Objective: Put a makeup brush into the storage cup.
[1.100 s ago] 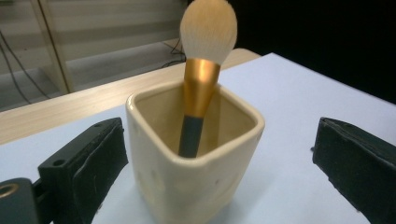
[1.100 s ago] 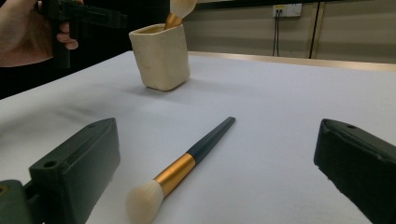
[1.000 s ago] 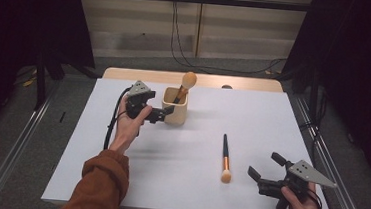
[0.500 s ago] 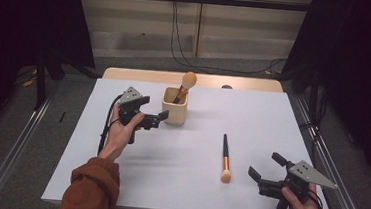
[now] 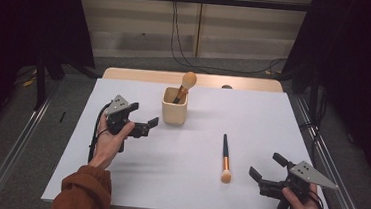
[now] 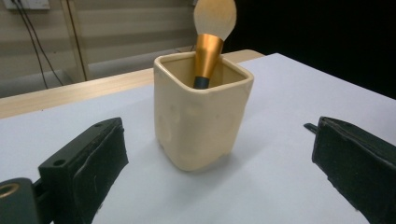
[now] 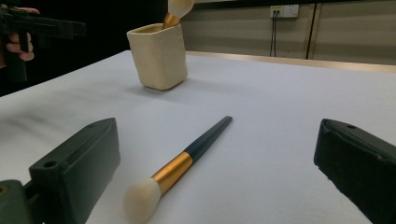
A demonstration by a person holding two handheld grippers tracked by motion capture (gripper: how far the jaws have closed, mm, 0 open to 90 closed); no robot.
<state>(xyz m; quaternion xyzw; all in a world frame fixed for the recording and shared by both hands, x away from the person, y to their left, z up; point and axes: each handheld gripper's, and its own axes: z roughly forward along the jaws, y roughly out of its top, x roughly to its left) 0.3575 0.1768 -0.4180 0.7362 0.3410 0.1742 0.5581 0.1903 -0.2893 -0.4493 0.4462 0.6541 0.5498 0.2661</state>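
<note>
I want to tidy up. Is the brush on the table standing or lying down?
Lying down. The brush rests flat on the table, outside the cup.

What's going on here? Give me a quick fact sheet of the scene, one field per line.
Surface: white table
Cup: cream square cup, upright
In the cup: one brush, head up, leaning
Loose brush: second brush lying flat, bristles toward the person
Left gripper: open, empty, beside the cup, apart from it
Right gripper: open, empty, near the loose brush, not touching it

Brush point(image 7: 187, 161) flat — jaws wide either side.
</note>
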